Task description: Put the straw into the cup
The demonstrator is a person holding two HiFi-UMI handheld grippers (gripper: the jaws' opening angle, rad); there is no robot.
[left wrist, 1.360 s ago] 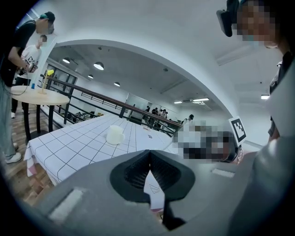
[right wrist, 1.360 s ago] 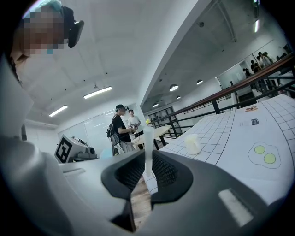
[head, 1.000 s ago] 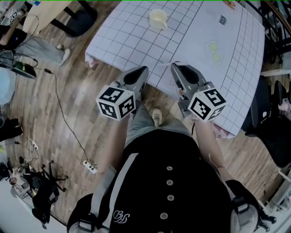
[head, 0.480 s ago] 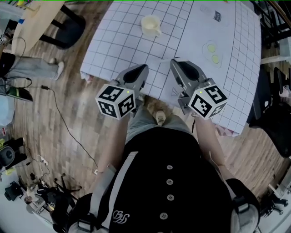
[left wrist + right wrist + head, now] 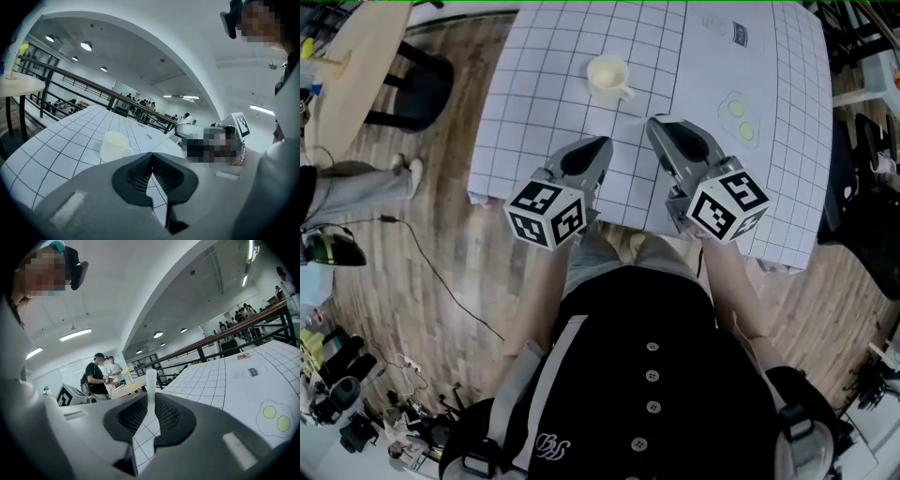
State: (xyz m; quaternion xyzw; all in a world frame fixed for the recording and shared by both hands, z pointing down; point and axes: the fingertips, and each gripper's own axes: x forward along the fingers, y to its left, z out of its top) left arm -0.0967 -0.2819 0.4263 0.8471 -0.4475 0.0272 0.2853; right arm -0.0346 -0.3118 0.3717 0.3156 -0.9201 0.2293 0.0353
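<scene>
Right gripper [image 5: 151,403]: jaws clamped on one white straw [image 5: 151,383], pinched between the ribbed pads. In the right gripper view the straw's long axis runs straight up, crosswise to the line the jaws point along. Its upper end stands clear above the jaw tips and its lower part passes down between the pads. The straw is outside the cup and does not touch it.

Left gripper [image 5: 151,158]: jaws closed tip to tip, with nothing between them. It is held beside the right gripper, the two apart and both pointing out over the near edge of the table [image 5: 534,112].

Count of grippers: two, each carrying one marker cube, left [image 5: 546,214] and right [image 5: 728,204].

Count of cups: one. The cup [image 5: 607,75] is cream-coloured with a side handle, and it stands upright on the white gridded sheet with its mouth up. In the head view it lies beyond both gripper tips, closer to the left gripper's line, and neither gripper touches it. The left gripper view shows it just ahead of the closed jaws.

Count of straws: one, as noted.

Further out, a printed mark with two green circles [image 5: 741,117] lies on the sheet on the right gripper's side. One round wooden table [image 5: 352,66] stands off to the left on the plank floor [image 5: 441,244]. Several people [image 5: 96,373] stand in the background.
</scene>
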